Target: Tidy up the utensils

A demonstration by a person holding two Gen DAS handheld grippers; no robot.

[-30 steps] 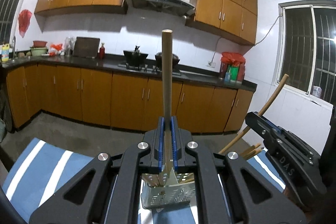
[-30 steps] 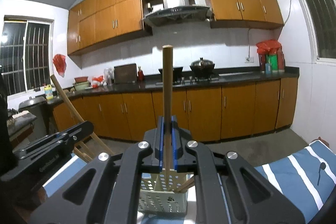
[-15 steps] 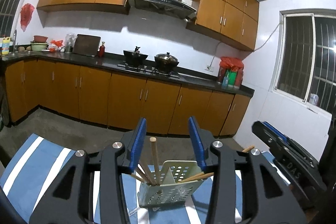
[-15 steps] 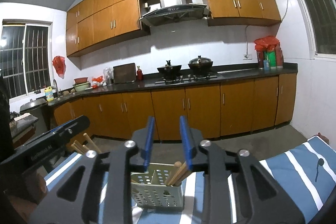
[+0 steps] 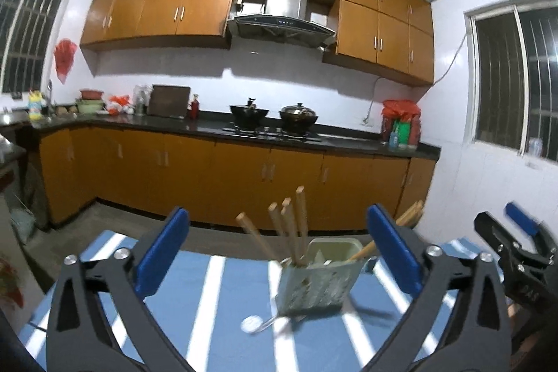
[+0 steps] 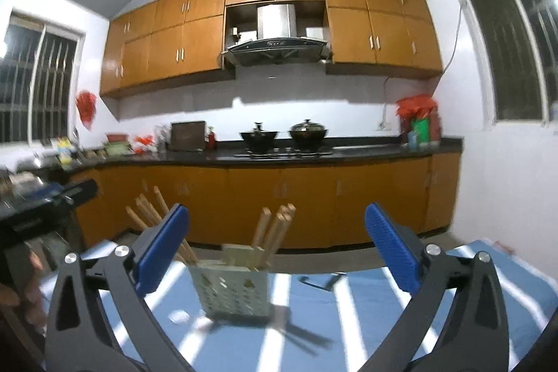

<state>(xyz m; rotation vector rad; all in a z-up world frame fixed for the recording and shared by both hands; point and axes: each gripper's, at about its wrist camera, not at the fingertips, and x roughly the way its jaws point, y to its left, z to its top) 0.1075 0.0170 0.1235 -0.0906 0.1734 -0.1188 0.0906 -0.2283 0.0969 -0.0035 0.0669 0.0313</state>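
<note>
The left hand-held gripper point(image 5: 279, 253) is spreading its jaws, nothing between the pads. The utensil caddy point(image 5: 315, 278) stands upright on the striped desk point(image 5: 209, 295), wooden handles point(image 5: 289, 225) dropped in. The right hand-held gripper point(image 6: 277, 253) is likewise opening, gripping nothing.

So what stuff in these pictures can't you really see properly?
- Working ends of the wooden utensils: left wrist view, hidden inside the holder.
- Small white thing on the striped cloth: left wrist view, too blurred to name.
- Dark object on the cloth: right wrist view, too small and smeared.
- Left gripper in the right wrist view: cut off by the left edge.
- Countertop clutter: too small.
</note>
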